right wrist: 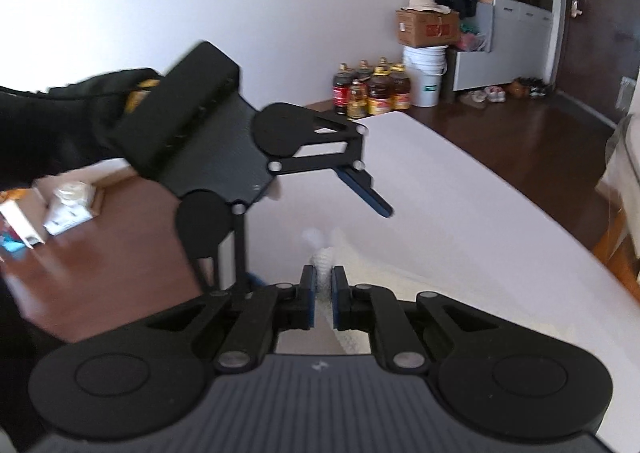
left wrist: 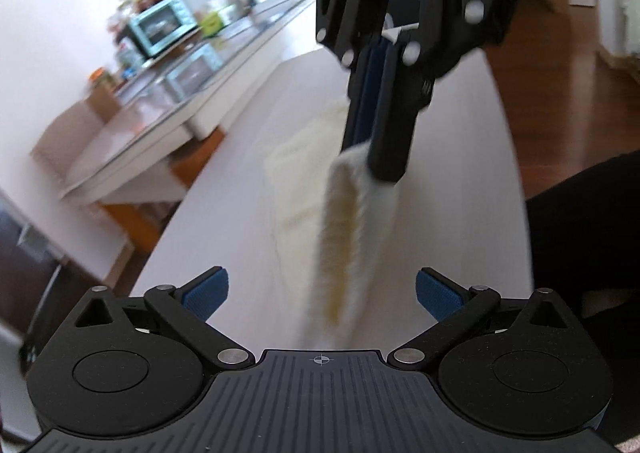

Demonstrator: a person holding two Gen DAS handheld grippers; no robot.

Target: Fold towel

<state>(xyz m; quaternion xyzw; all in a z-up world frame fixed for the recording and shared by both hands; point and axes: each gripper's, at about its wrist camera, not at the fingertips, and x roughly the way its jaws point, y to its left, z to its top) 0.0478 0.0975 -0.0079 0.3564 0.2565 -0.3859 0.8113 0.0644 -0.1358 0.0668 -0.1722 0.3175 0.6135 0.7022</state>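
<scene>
Above the white worktop (left wrist: pixel 248 181) the right hand-held gripper (left wrist: pixel 372 161) angles steeply down, jaws pinched tight on a corner of the cream towel (left wrist: pixel 344 237). From that corner a narrow lifted strip hangs, long axis running toward the left camera; the rest lies flat on the worktop. The left hand-held gripper (left wrist: pixel 322 289), in a black-sleeved hand (right wrist: pixel 80 125), tilts down, jaws apart, gripping nothing.

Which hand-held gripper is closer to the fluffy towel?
Right. The right hand-held gripper is shut on a corner of the towel, lifting it off the table. The left hand-held gripper is open beside it, not touching.
</scene>
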